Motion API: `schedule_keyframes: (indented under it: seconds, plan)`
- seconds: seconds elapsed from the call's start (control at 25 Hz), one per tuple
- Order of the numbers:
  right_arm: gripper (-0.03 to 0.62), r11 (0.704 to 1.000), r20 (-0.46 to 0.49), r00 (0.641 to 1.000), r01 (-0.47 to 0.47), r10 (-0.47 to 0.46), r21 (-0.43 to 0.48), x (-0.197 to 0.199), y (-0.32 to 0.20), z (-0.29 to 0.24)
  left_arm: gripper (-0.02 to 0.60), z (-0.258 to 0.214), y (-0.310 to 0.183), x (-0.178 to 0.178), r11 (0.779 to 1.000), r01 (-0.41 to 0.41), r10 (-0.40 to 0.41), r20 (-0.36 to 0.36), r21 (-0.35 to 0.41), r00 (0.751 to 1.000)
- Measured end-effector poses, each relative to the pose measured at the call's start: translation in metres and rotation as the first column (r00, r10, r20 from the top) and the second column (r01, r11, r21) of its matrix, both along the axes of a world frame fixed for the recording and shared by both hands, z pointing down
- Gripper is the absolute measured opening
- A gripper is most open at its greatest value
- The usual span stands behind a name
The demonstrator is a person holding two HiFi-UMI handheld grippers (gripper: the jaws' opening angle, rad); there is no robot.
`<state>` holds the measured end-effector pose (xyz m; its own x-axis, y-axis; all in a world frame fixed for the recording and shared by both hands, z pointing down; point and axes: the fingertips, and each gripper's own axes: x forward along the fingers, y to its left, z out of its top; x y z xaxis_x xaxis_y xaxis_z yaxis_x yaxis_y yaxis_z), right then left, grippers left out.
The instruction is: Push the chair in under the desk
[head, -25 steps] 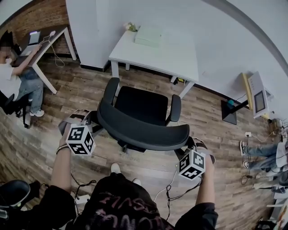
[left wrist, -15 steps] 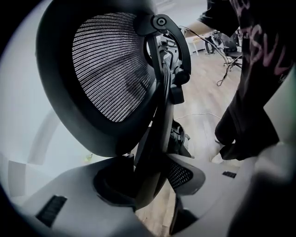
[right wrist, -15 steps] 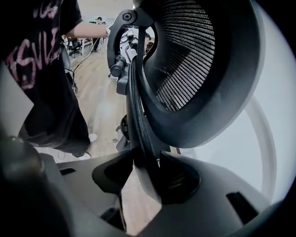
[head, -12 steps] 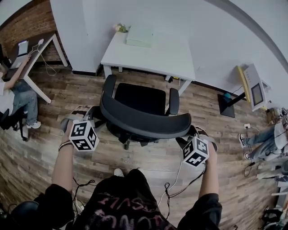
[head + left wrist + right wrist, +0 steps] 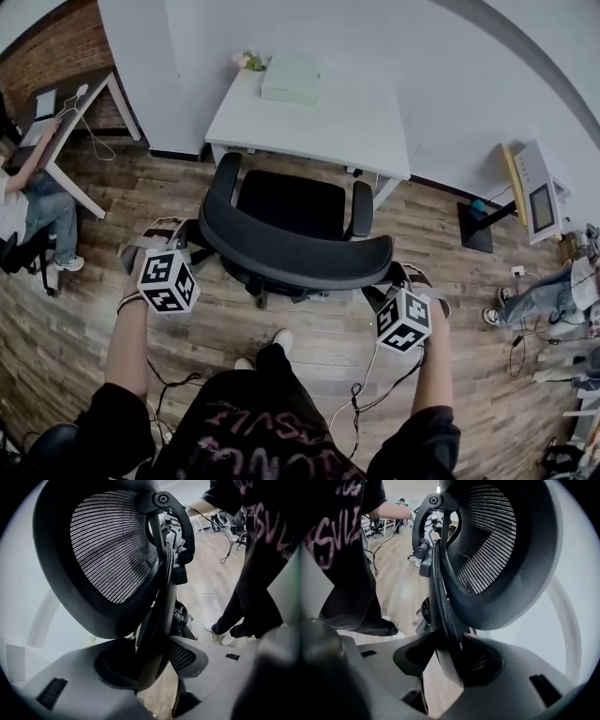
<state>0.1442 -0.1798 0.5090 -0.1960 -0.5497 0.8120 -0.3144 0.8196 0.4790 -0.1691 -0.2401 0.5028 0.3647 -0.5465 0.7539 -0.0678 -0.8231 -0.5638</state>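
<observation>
Before us stands the chair [image 5: 291, 220], the desk [image 5: 356, 122] just beyond it, a box [image 5: 291, 77] on the desk; our left gripper [image 5: 192, 244] and right gripper [image 5: 382, 284] clasp the chair back's ends.

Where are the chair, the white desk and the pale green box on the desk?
chair [image 5: 291, 204], head view, middle of the black seat.
white desk [image 5: 352, 127], head view, bare part of the tabletop.
pale green box [image 5: 291, 78], head view, middle of its top face.

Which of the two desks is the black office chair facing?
The white desk against the white wall, with the pale green box on it; the chair faces it. The other desk, by the brick wall, has a person seated at it.
</observation>
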Motion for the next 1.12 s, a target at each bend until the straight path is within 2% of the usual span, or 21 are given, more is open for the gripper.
schedule_keyframes:
  seconds: [0.56,0.8,1.12]
  plan:
    - [0.190,1.000,0.005,1.000,0.026,-0.026,-0.011,0.012,-0.066,0.001,0.225,0.001,-0.066,0.012,0.999,0.030,-0.030,0.008,0.018,1.000]
    - [0.189,0.997,0.020,0.998,0.064,-0.065,0.048,0.018,-0.093,-0.001,0.232,0.002,-0.095,0.018,0.998,0.062,-0.063,0.017,0.033,0.998]
    - [0.190,0.995,0.018,0.997,0.077,-0.078,0.071,0.033,-0.130,-0.002,0.236,0.002,-0.127,0.033,0.996,0.083,-0.083,-0.001,0.038,0.997]
